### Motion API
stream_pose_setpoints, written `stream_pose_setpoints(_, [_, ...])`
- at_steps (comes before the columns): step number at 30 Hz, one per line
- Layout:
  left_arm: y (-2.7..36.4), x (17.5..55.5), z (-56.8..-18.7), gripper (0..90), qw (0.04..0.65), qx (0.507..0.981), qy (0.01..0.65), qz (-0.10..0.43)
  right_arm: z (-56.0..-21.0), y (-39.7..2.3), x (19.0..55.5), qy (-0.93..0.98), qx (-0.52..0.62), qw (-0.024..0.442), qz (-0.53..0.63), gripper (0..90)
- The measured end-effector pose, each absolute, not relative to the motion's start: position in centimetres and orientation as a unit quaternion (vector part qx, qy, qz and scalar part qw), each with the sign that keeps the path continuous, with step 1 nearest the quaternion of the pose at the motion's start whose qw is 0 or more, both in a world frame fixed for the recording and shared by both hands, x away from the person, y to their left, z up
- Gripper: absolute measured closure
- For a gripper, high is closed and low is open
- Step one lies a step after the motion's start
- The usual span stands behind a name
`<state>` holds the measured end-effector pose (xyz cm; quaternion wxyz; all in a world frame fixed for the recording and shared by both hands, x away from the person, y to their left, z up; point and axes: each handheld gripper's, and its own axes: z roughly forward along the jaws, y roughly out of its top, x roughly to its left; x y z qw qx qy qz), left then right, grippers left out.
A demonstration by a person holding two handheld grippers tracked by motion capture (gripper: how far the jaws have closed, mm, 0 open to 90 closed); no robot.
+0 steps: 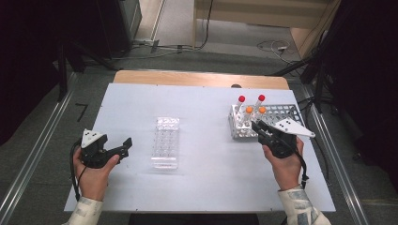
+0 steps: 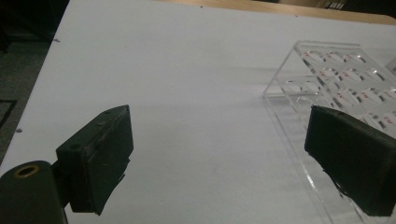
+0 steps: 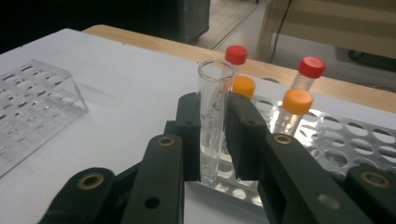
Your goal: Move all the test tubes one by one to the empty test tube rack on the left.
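Observation:
My right gripper (image 3: 214, 135) is shut on a clear, uncapped test tube (image 3: 215, 79), held upright just above the near corner of a perforated metal rack (image 3: 345, 140). In that rack stand two red-capped tubes (image 3: 236, 54) and two orange-capped tubes (image 3: 297, 101). From above, the right gripper (image 1: 259, 129) sits at the front left corner of the metal rack (image 1: 286, 115). An empty clear plastic tube rack (image 1: 166, 143) lies mid-table. Left of it, my left gripper (image 1: 123, 149) rests low over the table. Its jaws stand wide open with nothing between them (image 2: 219, 158), and the clear rack (image 2: 336, 79) is ahead to the right.
The white tabletop (image 1: 206, 183) ends at a wooden strip (image 1: 197, 78) along the far edge. Beyond are floor cables and dark stands. Metal rails run along both sides of the table.

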<state>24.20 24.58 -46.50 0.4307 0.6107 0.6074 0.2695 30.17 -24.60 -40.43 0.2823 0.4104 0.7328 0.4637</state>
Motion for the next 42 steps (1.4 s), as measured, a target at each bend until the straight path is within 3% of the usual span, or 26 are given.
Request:
stream_pose_setpoints(18, [22.5,25.2,-44.2,8.6,0.446,0.628,0.578,0.27,-41.3,-20.1,29.5,0.759,0.372,0.252,0.471,73.8])
stream_pose_setpoints(42, [15.1,27.6,-42.0,8.7,0.472,0.671,0.516,0.246,-43.1,-14.7,30.2,0.783,0.34,0.221,0.471,73.9])
